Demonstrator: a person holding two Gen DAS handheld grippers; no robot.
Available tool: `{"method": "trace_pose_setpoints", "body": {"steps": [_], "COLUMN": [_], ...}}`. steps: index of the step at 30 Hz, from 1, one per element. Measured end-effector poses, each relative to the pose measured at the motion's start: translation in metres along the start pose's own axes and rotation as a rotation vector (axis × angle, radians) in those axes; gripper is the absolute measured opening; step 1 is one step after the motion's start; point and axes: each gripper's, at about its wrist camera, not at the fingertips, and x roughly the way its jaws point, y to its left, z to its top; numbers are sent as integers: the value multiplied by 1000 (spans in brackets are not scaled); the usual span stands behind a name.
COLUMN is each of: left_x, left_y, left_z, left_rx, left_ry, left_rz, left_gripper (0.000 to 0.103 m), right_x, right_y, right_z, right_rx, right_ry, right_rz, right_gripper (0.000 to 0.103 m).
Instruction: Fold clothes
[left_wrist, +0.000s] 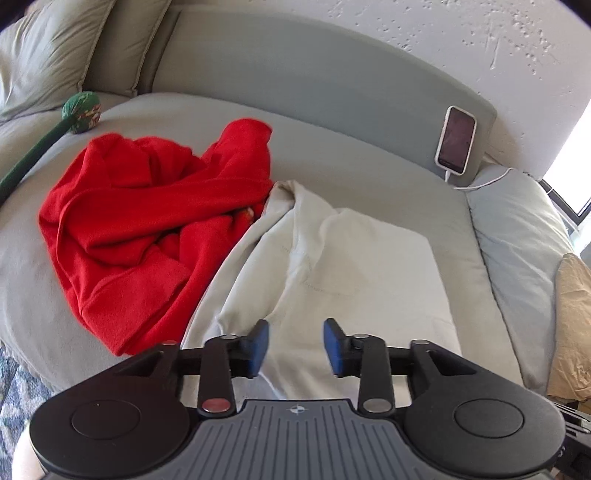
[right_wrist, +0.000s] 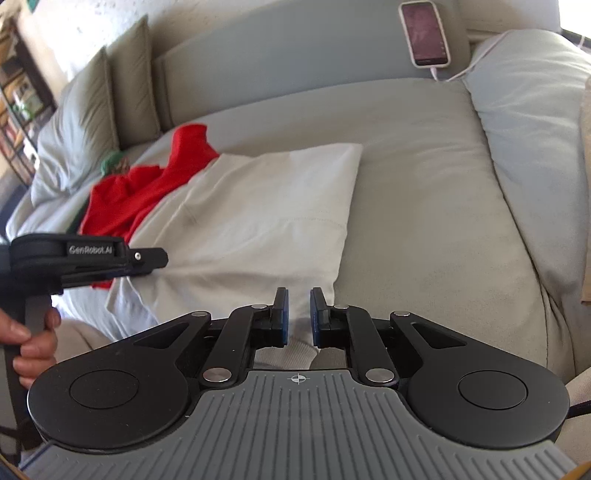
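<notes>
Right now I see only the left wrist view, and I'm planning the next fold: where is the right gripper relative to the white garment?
Observer: The right gripper is over the white garment's near edge. Its fingers are slightly apart, with nothing pinched.
Operator: What part of the cloth is under it?
Observer: A ribbed hem shows just below the fingers.
Operator: And my left gripper, from that side?
Observer: The left gripper is over the garment's left edge, beside the red garment. A hand holds its handle. I can't tell if its fingers touch the cloth.
</notes>
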Motion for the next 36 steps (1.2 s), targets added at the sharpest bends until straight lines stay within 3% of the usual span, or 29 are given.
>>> {"method": "trace_pose_setpoints", "body": {"steps": [5, 7, 10, 13, 19, 23, 25, 26, 27, 29, 32, 36], "left_x": [0, 13, 39, 67, 139, 176, 185, 184, 182, 172, 146, 103], "left_y": [-15, -14, -9, -7, -12, -9, -2, 2, 7, 5, 3, -19], "left_z": [32, 45, 61, 77, 111, 113, 111, 111, 111, 110, 110, 95], "left_rx": [70, 74, 58, 19, -27, 104, 149, 128, 107, 126, 112, 163], "left_ry": [-67, -71, -69, -45, 73, 83, 67, 57, 48, -1, -52, -20], "left_rz": [-42, -33, -14, -44, -101, 65, 137, 126, 114, 147, 166, -29], "left_gripper": [43, 43, 31, 21, 14, 2, 6, 7, 7, 6, 5, 7], "right_x": [0, 9, 27, 50, 106, 149, 167, 169, 167, 156, 133, 109], "right_y": [-12, -13, -16, -20, -25, -21, -23, -29, -37, -52, -66, -55], "right_z": [27, 37, 52, 67, 113, 131, 131, 131, 131, 133, 138, 130], "right_rx": [75, 66, 69, 96, 120, 20, -41, -43, -31, 5, 55, 76], "right_ry": [-61, -74, -86, -87, -77, -39, 12, 15, -1, -17, -8, -24], "right_rz": [-14, -27, -28, 2, 31, 2, -59, -88, -99, -125, -177, -71], "right_gripper": [29, 29, 28, 25, 25, 26, 22, 4, 0, 0, 9, 10]}}
